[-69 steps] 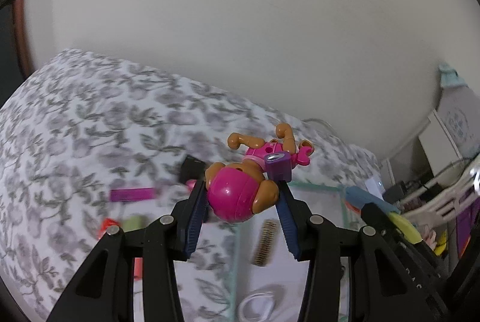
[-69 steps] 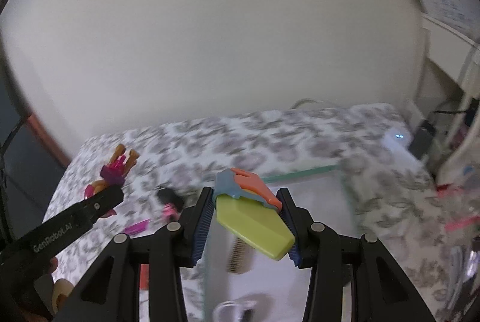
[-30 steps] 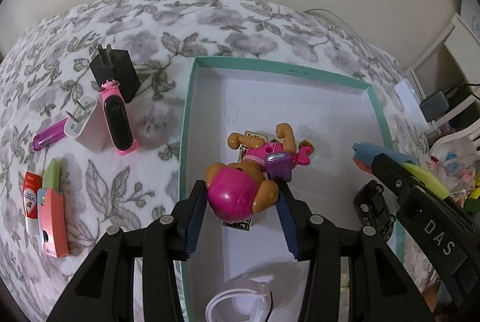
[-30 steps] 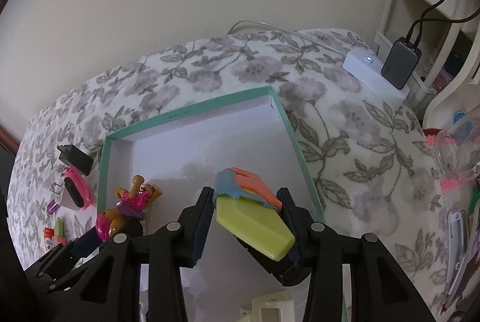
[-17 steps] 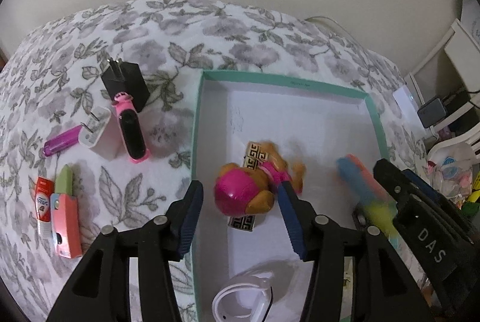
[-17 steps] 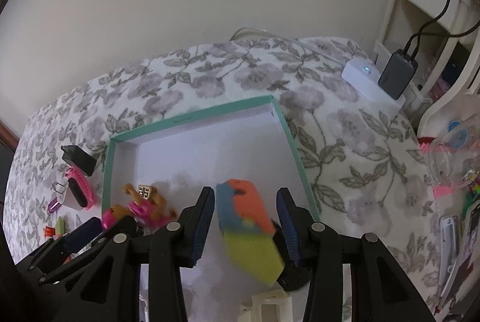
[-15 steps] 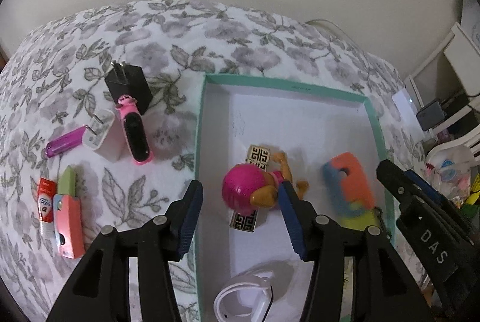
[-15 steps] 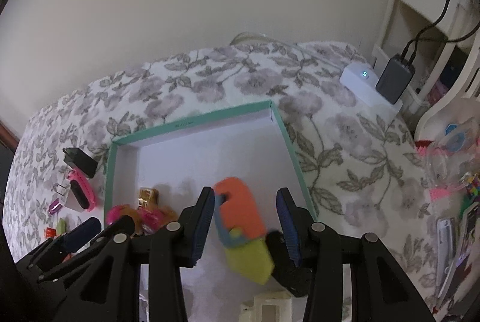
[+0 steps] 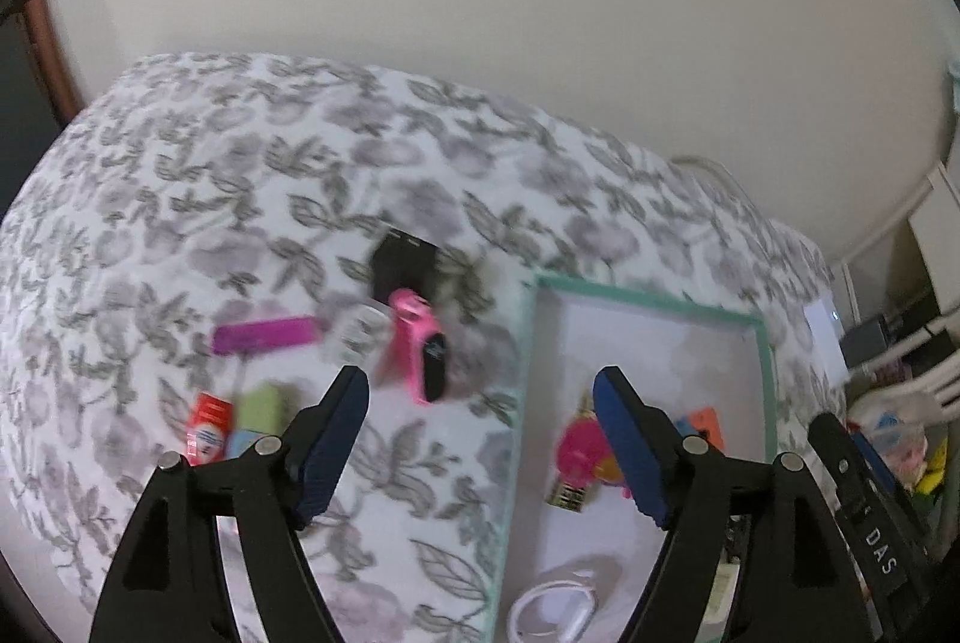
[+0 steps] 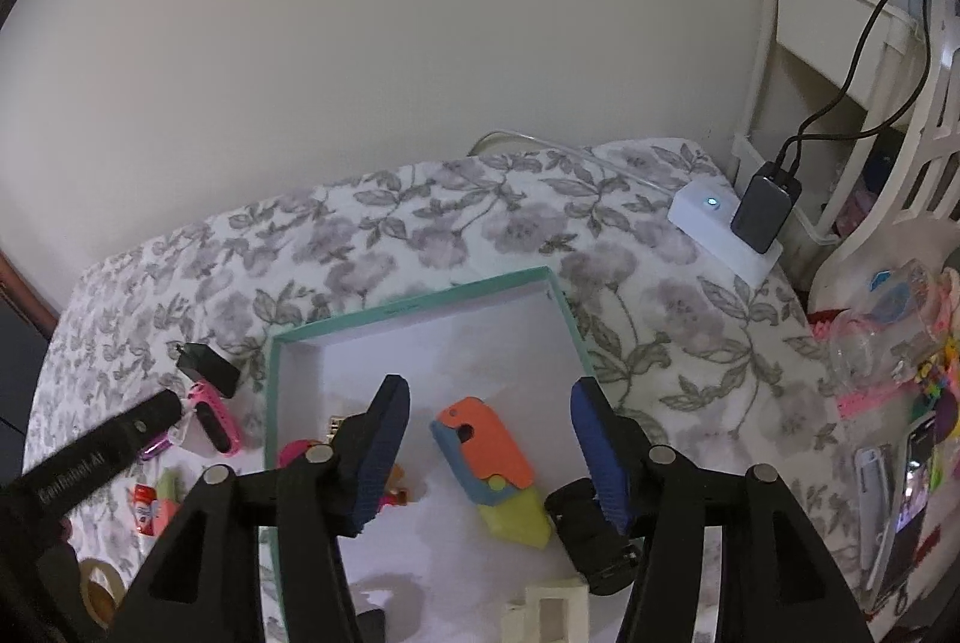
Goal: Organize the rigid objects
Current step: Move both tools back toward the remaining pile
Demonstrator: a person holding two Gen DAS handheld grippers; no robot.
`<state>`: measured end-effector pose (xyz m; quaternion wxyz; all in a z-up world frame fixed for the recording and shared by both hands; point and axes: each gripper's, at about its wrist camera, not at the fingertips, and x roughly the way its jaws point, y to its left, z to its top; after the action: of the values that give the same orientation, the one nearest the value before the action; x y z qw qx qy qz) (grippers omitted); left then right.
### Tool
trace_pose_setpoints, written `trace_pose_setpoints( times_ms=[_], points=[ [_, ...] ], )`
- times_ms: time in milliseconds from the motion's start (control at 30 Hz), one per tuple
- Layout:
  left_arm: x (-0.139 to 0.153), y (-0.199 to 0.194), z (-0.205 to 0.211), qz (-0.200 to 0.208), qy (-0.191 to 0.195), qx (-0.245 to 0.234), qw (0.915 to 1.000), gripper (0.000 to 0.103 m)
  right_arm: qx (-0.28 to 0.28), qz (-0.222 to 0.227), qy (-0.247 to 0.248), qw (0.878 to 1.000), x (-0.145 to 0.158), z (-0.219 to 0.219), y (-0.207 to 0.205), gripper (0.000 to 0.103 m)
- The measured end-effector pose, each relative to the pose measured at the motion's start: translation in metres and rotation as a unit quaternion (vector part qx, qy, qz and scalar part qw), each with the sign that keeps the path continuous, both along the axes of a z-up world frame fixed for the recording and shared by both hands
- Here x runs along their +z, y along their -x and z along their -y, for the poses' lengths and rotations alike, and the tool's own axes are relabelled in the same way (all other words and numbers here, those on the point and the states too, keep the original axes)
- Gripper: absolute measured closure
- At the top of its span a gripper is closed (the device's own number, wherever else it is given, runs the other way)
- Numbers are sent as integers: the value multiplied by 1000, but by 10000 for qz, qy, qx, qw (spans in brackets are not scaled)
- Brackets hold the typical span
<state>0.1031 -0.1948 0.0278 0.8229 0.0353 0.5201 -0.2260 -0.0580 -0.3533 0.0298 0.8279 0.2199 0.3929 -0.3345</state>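
Hovering over a floral bedspread, both tongs are spreading their jaws and neither is holding anything. The left gripper is gaping pretty wide above the sheet, just left of the teal-rimmed box. The right gripper is opening too, with the toy knife lying in the box below it, untouched by the pads.

That orange, blue and lime toy knife is resting flat on the white box floor, right beside a black toy car. The pink-helmeted puppy figure is lying in the same box near its left wall, on top of a gold-and-black patterned tag. A white cable coil is sitting near the box's front.

Still outside on the sheet: a black charger, a pink fitness band, a white plug, a purple tube and a red-and-white tube, all blurry in the left view.

Readable writing: "DAS" on the right tool's arm, "GenRobot.AI" on the left one's. A white power strip with a lit dot is sitting at the bed's far corner.
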Motion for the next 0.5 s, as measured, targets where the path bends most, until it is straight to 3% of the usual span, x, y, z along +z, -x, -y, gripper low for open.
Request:
trace_pose_setpoints(
  times_ms=[100, 167, 300, 500],
  points=[
    [4, -7, -10, 96, -52, 148, 9998, 12, 14, -32, 11, 10000, -1, -3, -2, 39],
    [5, -11, -16, 136, -90, 228, 9996, 12, 34, -16, -5, 10000, -2, -5, -3, 33],
    [3, -16, -25, 159, -207, 353, 9990, 12, 104, 26, -97, 9999, -6, -9, -6, 30],
    [-4, -22, -34, 131, -249, 460, 9985, 9, 91, -31, -137, 9999, -23, -15, -13, 7]
  ],
)
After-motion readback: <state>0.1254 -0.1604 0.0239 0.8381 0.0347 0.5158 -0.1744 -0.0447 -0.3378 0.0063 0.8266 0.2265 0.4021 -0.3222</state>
